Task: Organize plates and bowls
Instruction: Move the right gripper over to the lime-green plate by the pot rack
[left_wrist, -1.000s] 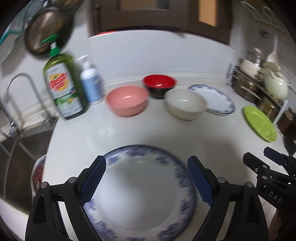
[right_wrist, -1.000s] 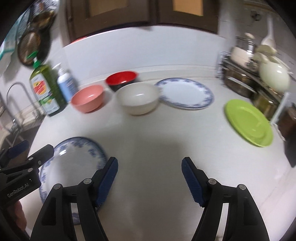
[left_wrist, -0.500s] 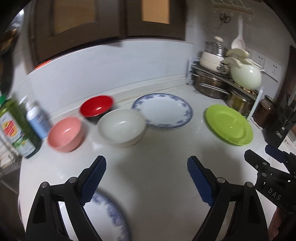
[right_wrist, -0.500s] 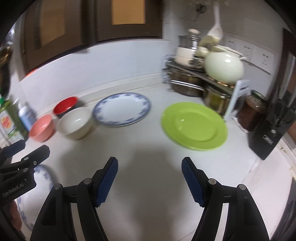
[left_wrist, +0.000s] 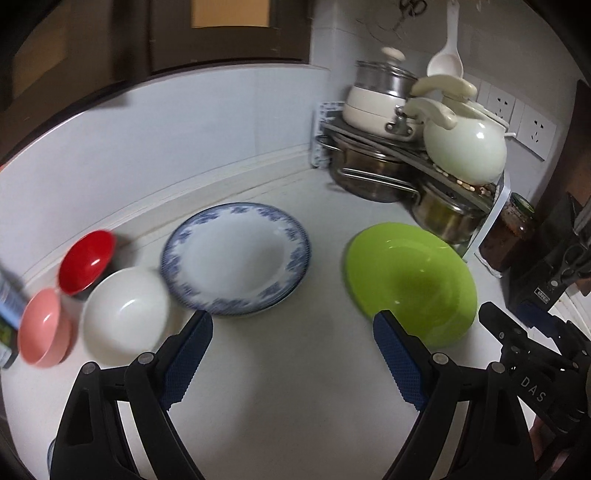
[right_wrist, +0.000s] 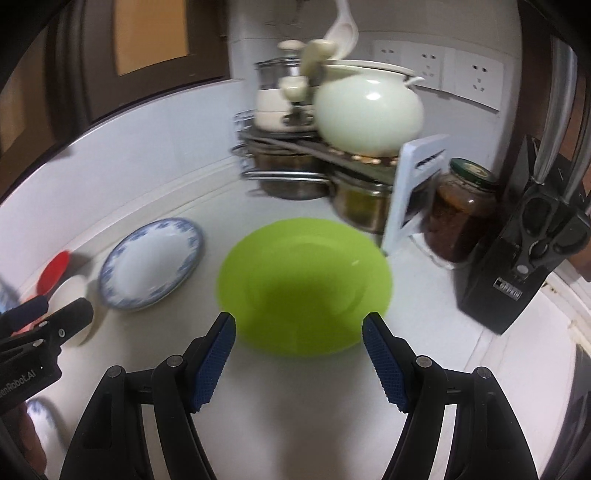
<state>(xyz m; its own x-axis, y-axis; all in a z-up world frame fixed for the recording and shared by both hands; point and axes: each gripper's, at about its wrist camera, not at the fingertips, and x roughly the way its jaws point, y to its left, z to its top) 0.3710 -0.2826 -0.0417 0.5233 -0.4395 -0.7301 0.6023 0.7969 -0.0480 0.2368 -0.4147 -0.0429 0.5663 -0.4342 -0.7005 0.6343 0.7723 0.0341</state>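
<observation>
Nothing is stacked yet, and neither tool carries anything — this reads as the approach to a first pick, with both grippers swung toward the right end of the white worktop (left_wrist: 295, 406).

The right gripper (right_wrist: 299, 356) points straight at the round lime-green plate (right_wrist: 304, 280), which lies flat on the worktop just in front of the metal pot rack (right_wrist: 295, 147). Its jaws stand well apart, empty, and the near rim of the plate sits just beyond the blue pads, framed between them but not touched. My judgement is that this plate is the target: the next move calls for bringing the jaws down and forward so that one pad slips under the near rim and the other comes over it — a shallow plate lying flat gives little edge to bite.

The left gripper (left_wrist: 291, 358) has its jaws wide open too, holding nothing and touching nothing. Beyond its pads lies the white plate with a blue floral rim (left_wrist: 236, 258). To the left of that plate, close together, are the white bowl (left_wrist: 125, 314), the glossy red bowl (left_wrist: 86, 260) and the pink bowl (left_wrist: 44, 332). The white bowl's rim looks to touch or overlap the patterned plate's edge, though blur makes that hard to settle.

The dark glass jar (right_wrist: 461, 214) and the black knife block (right_wrist: 524, 251) stand near the green plate's right side, so a lift should go up before it goes sideways.
</observation>
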